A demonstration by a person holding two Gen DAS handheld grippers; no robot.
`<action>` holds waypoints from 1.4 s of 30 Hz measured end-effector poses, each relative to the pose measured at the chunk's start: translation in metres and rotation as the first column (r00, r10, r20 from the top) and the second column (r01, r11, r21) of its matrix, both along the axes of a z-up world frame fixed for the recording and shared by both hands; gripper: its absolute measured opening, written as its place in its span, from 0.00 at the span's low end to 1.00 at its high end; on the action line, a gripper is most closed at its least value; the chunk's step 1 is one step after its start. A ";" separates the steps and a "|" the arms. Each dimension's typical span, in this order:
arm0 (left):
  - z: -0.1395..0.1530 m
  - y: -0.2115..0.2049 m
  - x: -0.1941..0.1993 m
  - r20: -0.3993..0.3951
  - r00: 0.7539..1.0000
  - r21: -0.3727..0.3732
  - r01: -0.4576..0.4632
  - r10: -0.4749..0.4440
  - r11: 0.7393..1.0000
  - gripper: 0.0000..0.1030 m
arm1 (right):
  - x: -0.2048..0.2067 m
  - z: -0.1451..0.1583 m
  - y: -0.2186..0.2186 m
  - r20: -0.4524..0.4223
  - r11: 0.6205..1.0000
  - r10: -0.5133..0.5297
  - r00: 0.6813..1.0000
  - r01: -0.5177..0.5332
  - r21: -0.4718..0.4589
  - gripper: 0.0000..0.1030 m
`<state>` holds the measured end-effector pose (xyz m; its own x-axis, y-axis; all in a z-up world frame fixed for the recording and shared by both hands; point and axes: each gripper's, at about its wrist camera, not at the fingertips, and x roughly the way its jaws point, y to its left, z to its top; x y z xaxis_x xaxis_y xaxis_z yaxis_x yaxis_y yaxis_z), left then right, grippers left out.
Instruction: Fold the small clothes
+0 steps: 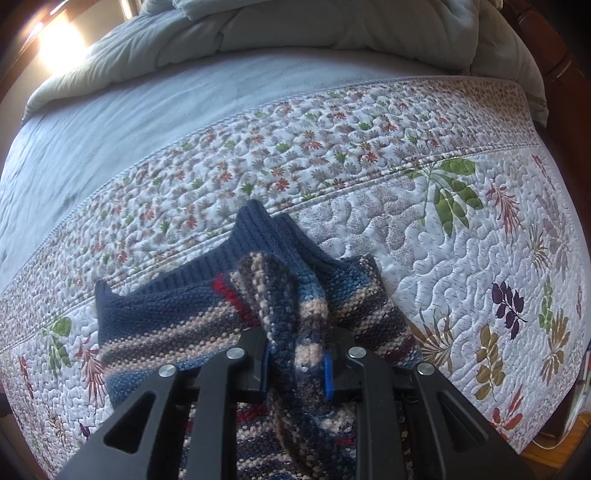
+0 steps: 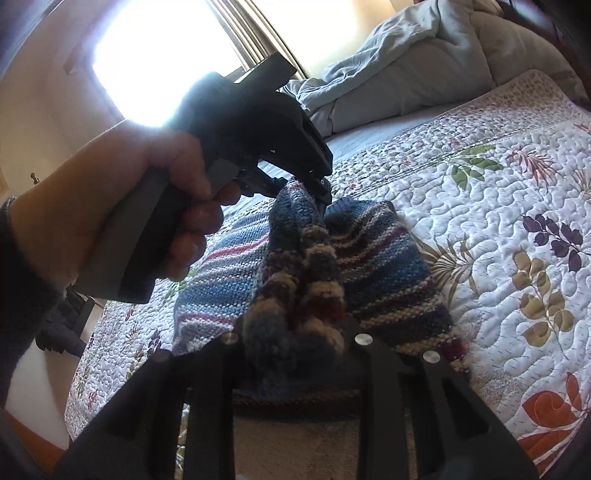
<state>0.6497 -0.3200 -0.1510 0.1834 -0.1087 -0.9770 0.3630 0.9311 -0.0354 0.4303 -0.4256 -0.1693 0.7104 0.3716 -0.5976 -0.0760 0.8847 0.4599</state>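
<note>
A small striped knit sweater [image 1: 177, 317], blue with tan and red bands and a navy ribbed edge, lies partly on the floral quilt [image 1: 461, 258]. My left gripper [image 1: 297, 369] points steeply down and is shut on a bunched fold of the sweater. In the right wrist view my right gripper [image 2: 295, 332] is shut on another bunched fold of the same sweater [image 2: 388, 266]. There the left gripper [image 2: 321, 188] shows too, held by a hand [image 2: 122, 206], pinching the fabric just above the quilt.
The quilt [image 2: 498, 184] covers the near part of the bed. Beyond it lie a plain blue sheet [image 1: 129, 122] and a rumpled grey-green duvet [image 1: 332, 33]. A bright window [image 2: 159, 55] is at the back left. The wooden floor [image 1: 546, 454] shows past the bed's corner.
</note>
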 end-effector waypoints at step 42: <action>0.049 0.137 -0.159 0.328 0.945 -0.404 0.158 -0.018 0.901 0.79 | -0.018 -0.019 -0.075 -0.120 0.972 -0.046 0.992 0.072 0.225 0.56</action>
